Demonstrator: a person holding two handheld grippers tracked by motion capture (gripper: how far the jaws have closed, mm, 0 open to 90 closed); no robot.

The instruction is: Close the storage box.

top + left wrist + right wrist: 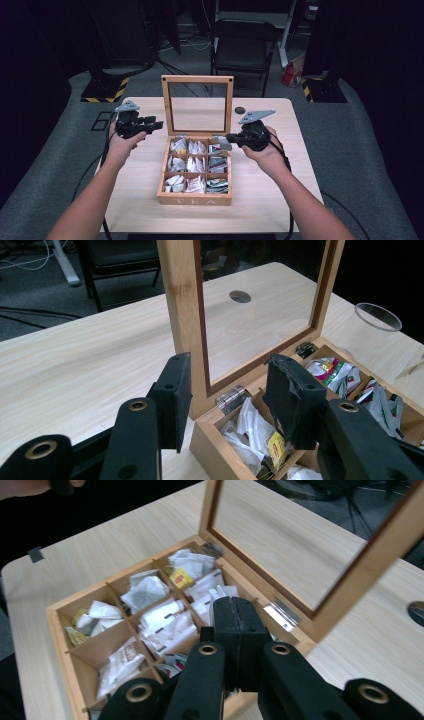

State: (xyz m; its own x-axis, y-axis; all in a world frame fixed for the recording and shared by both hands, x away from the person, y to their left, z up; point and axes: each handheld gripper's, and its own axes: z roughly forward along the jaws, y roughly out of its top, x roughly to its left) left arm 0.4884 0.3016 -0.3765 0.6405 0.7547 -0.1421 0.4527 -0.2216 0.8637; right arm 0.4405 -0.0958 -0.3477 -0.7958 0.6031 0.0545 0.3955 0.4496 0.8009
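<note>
The wooden tea box [195,200] sits mid-tabletop [260,190] with its glass lid [197,79] already upright—the left hand-held gripper [155,124] gapes wide beside it, the right hand-held gripper [231,137] (jaws pressed together, apparently empty) hovers over the sachets [194,165]—none drawn out.

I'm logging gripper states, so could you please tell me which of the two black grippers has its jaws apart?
The left gripper, beside the wooden tea box's upright glass lid. Its jaws stand apart; the right gripper's are pressed together over the box.
</note>
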